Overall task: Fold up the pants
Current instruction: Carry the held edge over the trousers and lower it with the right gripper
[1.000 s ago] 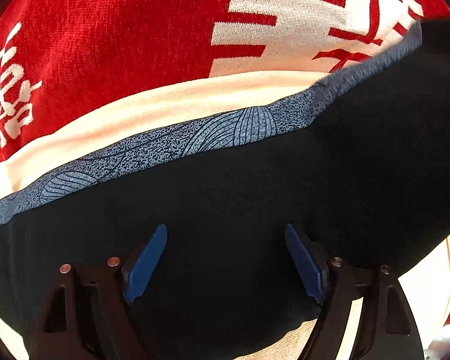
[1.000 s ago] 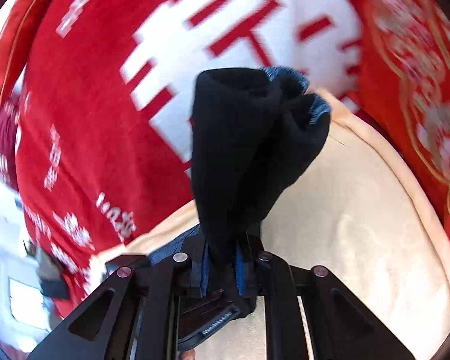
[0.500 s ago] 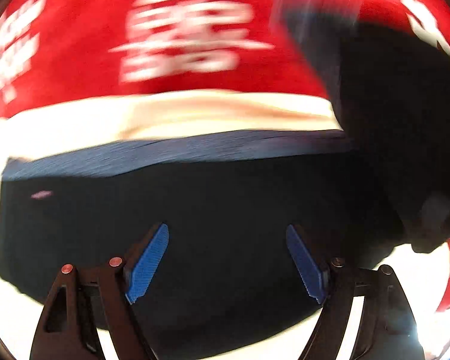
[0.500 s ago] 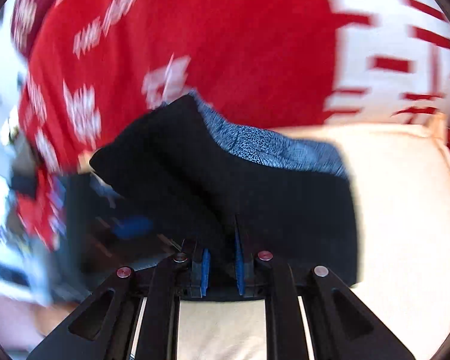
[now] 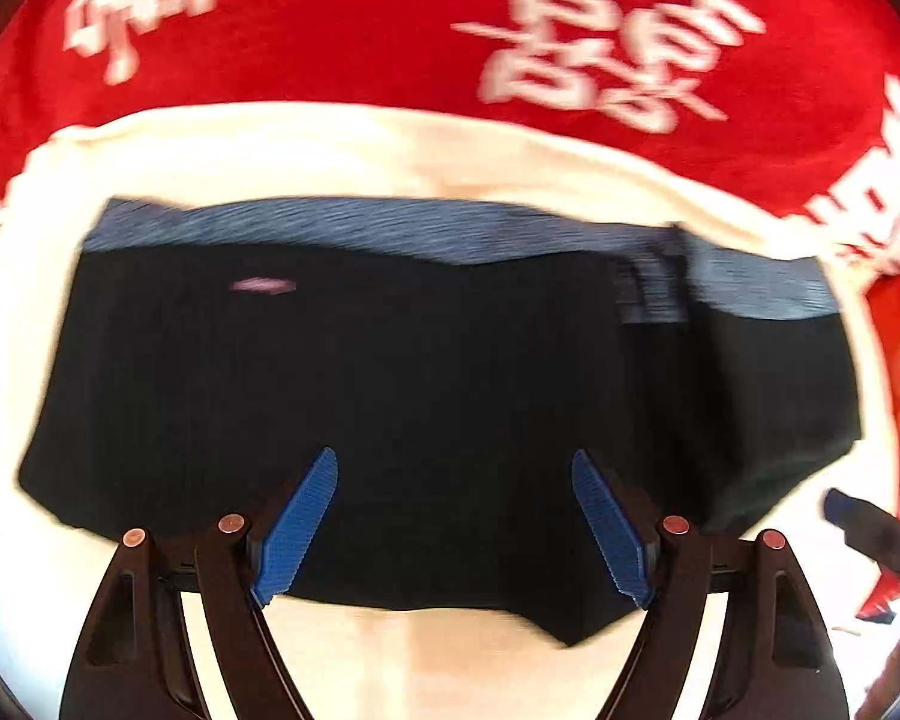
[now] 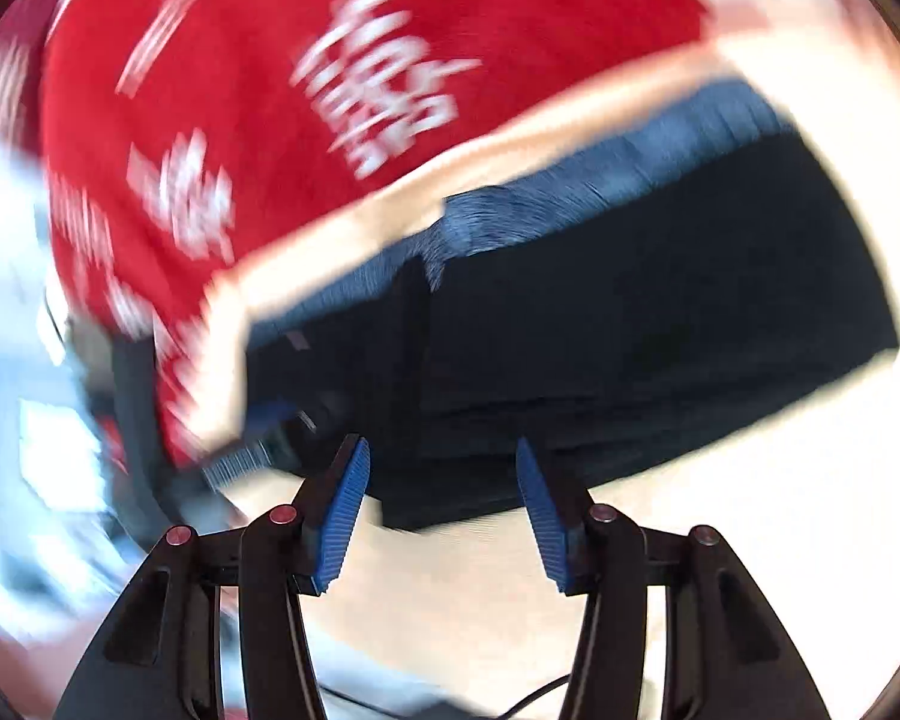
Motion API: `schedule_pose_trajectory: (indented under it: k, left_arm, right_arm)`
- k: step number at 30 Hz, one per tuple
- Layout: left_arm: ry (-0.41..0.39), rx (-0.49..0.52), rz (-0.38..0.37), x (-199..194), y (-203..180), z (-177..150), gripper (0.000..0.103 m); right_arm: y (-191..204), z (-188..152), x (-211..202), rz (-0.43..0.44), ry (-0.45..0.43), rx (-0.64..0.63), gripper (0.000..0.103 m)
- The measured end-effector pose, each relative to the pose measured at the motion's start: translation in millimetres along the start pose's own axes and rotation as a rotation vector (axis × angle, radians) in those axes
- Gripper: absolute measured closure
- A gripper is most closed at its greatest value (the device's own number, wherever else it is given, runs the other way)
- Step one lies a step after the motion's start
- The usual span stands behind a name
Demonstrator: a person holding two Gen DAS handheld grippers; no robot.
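Pants: your black pants (image 5: 426, 384) lie folded on the cream cloth (image 5: 342, 156), with the blue-grey waistband (image 5: 390, 228) along the far edge.
Fold: on the right side one layer lies doubled over the rest.
Left gripper: your left gripper (image 5: 453, 522) hangs over the near edge of the pants, its jaws spread wide, and nothing is pinched between them.
Right gripper: your right gripper (image 6: 438, 516) is opening its jaws at the near edge of the pants (image 6: 630, 324); the pads do not press the fabric.
Background: a red blanket with white characters (image 5: 390, 18) lies beyond the cream cloth.
Sharpness: the right wrist view is blurred.
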State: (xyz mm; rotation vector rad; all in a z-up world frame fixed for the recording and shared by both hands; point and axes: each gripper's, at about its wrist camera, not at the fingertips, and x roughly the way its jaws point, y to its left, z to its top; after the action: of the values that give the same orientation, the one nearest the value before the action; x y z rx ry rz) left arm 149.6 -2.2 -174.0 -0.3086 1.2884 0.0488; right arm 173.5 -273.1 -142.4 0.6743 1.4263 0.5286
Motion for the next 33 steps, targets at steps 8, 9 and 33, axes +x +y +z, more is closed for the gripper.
schedule_pose_trajectory:
  k: [8,9,33]
  left_arm:
    - [0.088,0.05,-0.156,20.4,-64.6,-5.7,0.021]
    - [0.095,0.05,-0.15,29.0,-72.2,-4.1,0.021]
    - [-0.014,0.051,0.052,-19.3,-81.2,18.5,0.019]
  right_arm:
    - [-50.5,4.3,25.4,0.153,-0.028,0.291,0.048]
    - [-58.3,4.1,30.2,0.182,-0.037,0.342,0.048]
    - [-21.6,22.3,-22.6,-0.047,0.017,-0.021,0.082]
